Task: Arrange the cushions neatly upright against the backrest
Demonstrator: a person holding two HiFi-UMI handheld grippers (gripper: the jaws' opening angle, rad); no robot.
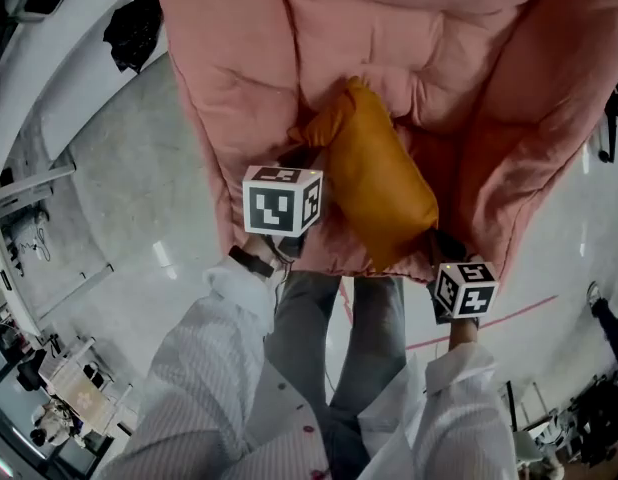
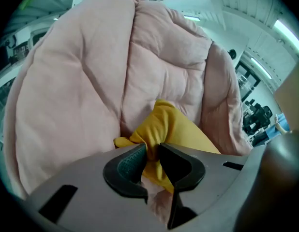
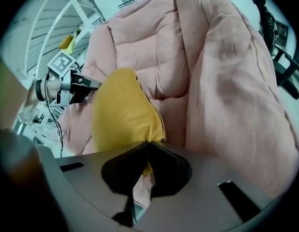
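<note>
One yellow cushion point(image 1: 374, 183) sits slantwise in the hollow of a big pink padded chair point(image 1: 239, 68), its far end pointing at the quilted backrest and its near end close to the seat's front edge. Whether it rests on the seat or hangs just above it cannot be told.

The left claw point(image 2: 152, 153) is clamped on a bunched corner of the cushion, with yellow fabric squeezed between its pads. The right claw point(image 3: 145, 151) is closed on the opposite near corner, beside the zip seam, with only a thin fold of yellow cloth showing between its jaws.

From the right gripper view the left claw appears at the cushion's far side, marker cube point(image 3: 61, 62) uppermost.

Below the chair, the head view shows white striped sleeves point(image 1: 224, 328), grey trousers point(image 1: 329, 328) and a pale glossy floor point(image 1: 129, 198) with a red line point(image 1: 489, 318).
</note>
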